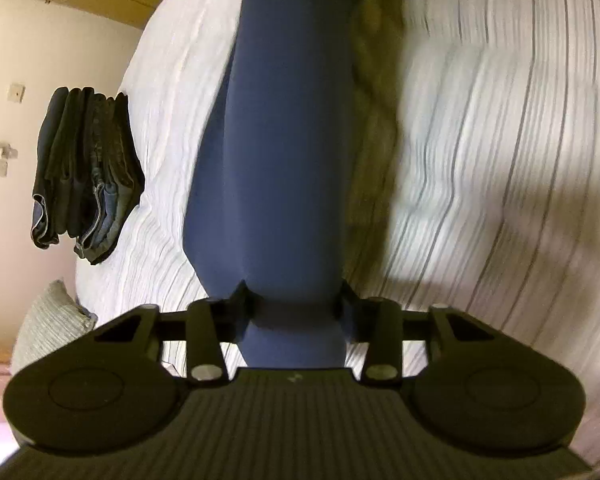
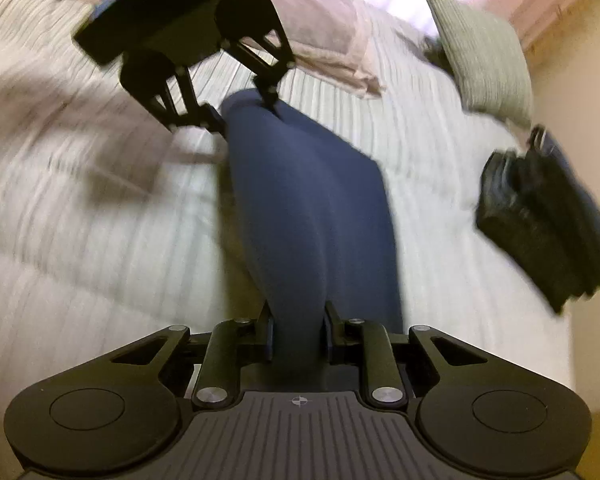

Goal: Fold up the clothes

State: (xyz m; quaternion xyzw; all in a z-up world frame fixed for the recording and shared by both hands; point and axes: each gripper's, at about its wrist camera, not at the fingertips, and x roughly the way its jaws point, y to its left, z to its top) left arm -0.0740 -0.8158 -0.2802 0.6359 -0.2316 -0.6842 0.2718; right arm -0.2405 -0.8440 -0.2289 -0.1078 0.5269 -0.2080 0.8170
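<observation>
Between the jaws of the left hand-held gripper [image 1: 294, 310], closest to its own camera, sits one end of a blue garment [image 1: 276, 152]; the jaws pinch the cloth from both sides. From that grip the garment runs away as a long, smooth band above the bed [image 1: 500, 160], which wears a pale cover with thin dark stripes. Just beside the band, on its right in this view, lies a strip of olive-toned fabric [image 1: 374, 120] — blurred, so what it is cannot be told. Further off, at the bed's left edge, a stack of folded dark jeans [image 1: 88, 176] lies, and a grey ribbed pillow [image 1: 50, 320] shows at the lower left.

In the right wrist view, the right hand-held gripper [image 2: 298, 328] likewise clamps the other end of the blue garment [image 2: 312, 208] between its jaws. The cloth stretches from there up and away to the left hand-held gripper [image 2: 246, 114], whose fingers nip its far end, so the garment hangs taut between the two tools over the striped bed [image 2: 80, 220]. To the right, well apart from the garment, lies the stack of folded dark jeans [image 2: 548, 216]. Beyond it, the grey ribbed pillow [image 2: 484, 56] leans near the bed's far corner, and a pinkish blanket [image 2: 324, 32] lies bunched across the far side — all softened by motion blur.
</observation>
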